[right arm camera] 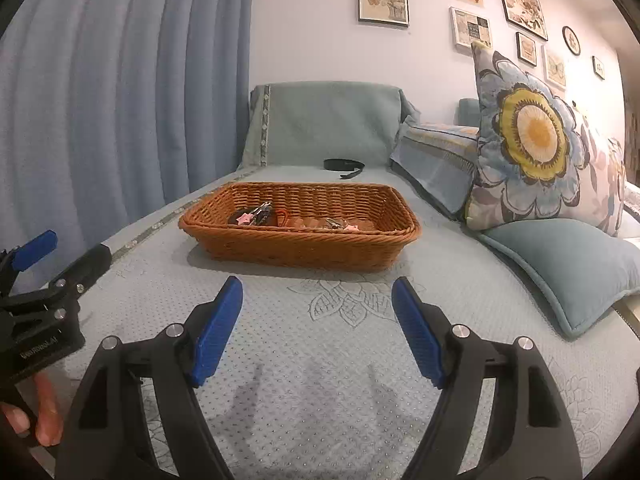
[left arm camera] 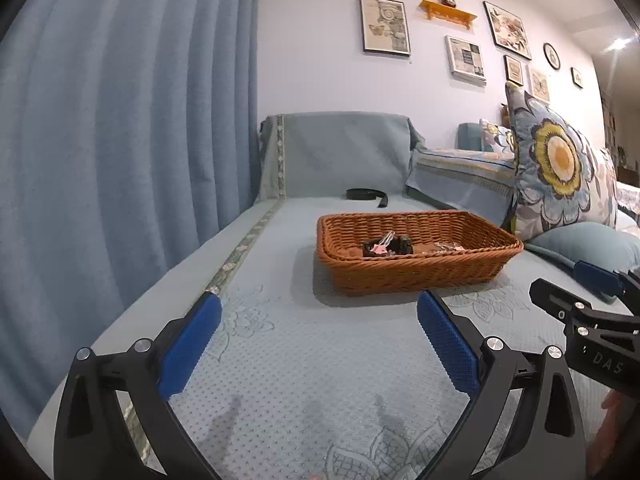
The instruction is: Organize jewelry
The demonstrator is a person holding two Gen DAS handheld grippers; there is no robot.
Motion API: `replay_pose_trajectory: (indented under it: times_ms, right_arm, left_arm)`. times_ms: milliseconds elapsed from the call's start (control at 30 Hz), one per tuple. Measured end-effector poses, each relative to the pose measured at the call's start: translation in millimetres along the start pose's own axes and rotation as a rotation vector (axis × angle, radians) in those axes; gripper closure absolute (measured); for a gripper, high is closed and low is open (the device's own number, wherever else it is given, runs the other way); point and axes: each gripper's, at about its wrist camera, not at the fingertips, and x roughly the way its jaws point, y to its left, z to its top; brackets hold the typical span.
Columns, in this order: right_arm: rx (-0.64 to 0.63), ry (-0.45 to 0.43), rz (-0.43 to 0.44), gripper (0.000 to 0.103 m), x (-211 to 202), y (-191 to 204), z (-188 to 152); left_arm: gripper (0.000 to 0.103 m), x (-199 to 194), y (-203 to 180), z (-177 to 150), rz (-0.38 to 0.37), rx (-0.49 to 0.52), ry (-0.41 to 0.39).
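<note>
**Background items, sofa scene**

We see a blue-grey quilted sofa cover with stitched flower motifs. Blue curtain hangs on the left. A black strap lies on the seat by the covered backrest. On the right, a large flower-print cushion stands upright, with a plain teal cushion lying in front of it. On the wall we see framed prints and an orange shelf carrying a small ornament.
</note>
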Motion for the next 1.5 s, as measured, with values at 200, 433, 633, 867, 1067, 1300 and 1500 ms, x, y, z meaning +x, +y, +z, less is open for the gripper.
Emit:
replay_pose_trajectory:
  times_ms: [200, 433, 633, 867, 1067, 1300, 1500]
  right_arm:
    - [-0.003, 0.005, 0.001, 0.03, 2, 0, -1]
    - [0.0, 0.013, -0.003, 0.026, 4, 0, 0]
    - [0.001, 0.016, -0.002, 0.024, 5, -1, 0]
    - [0.002, 0.015, -0.002, 0.023, 5, -2, 0]
    - [0.003, 0.013, -0.003, 0.022, 5, -2, 0]
    - [0.002, 0.013, -0.004, 0.022, 5, -2, 0]
    - [0.0, 0.011, -0.006, 0.02, 5, -1, 0]
  left_arm:
    - [0.008, 5, 8, -1, 0.0, -0.039, 0.028]
    - [0.008, 7, 8, 0, -0.005, -0.037, 0.038]
    - [0.008, 10, 7, 1, 0.004, -0.035, 0.046]
    - [0.008, 10, 2, 1, 0.015, -0.014, 0.043]
    - [0.008, 10, 2, 1, 0.015, -0.014, 0.043]
    - [0.008, 11, 2, 1, 0.017, -0.014, 0.047]
    - [0.008, 14, 3, 0, 0.016, -0.012, 0.055]
